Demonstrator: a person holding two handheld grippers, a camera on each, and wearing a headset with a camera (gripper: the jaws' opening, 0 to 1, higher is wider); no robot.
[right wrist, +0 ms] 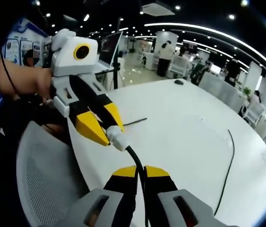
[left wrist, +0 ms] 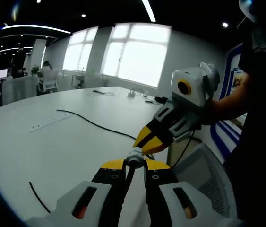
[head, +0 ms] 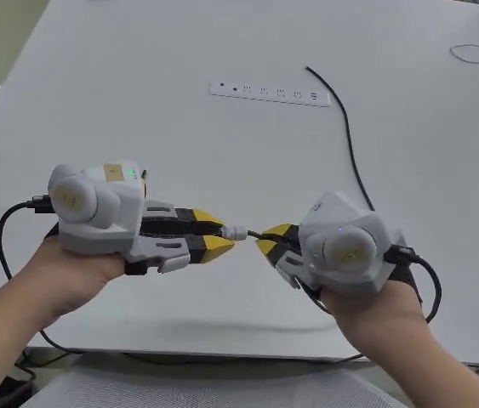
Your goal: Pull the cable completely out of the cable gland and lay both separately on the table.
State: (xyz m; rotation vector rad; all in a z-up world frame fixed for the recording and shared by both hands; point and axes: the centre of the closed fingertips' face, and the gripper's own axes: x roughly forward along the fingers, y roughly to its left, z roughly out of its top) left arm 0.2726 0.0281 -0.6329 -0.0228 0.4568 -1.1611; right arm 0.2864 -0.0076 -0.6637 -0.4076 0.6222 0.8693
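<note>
Head view first: both grippers are held up in front of the person, above the near edge of the big white table, tips pointing at each other and just about meeting. The left gripper has its yellow-tipped jaws squeezed in on the small white round cable gland, which pokes out past the tips toward the other tool. The right gripper is pinched tight on the thin black cable, right next to the gland. So the two claws are near each other, with only a short bit of cable showing between them. From the right gripper view you can see the cable curving out of the gland's end and running straight down between that gripper's own jaws, so it's still sitting in the gland, and both parts are up in the air, not on the table. Further back on the tabletop there's a white power strip, and a long black cord trails from beside it toward the right gripper; can't tell if it's the same cable.
</note>
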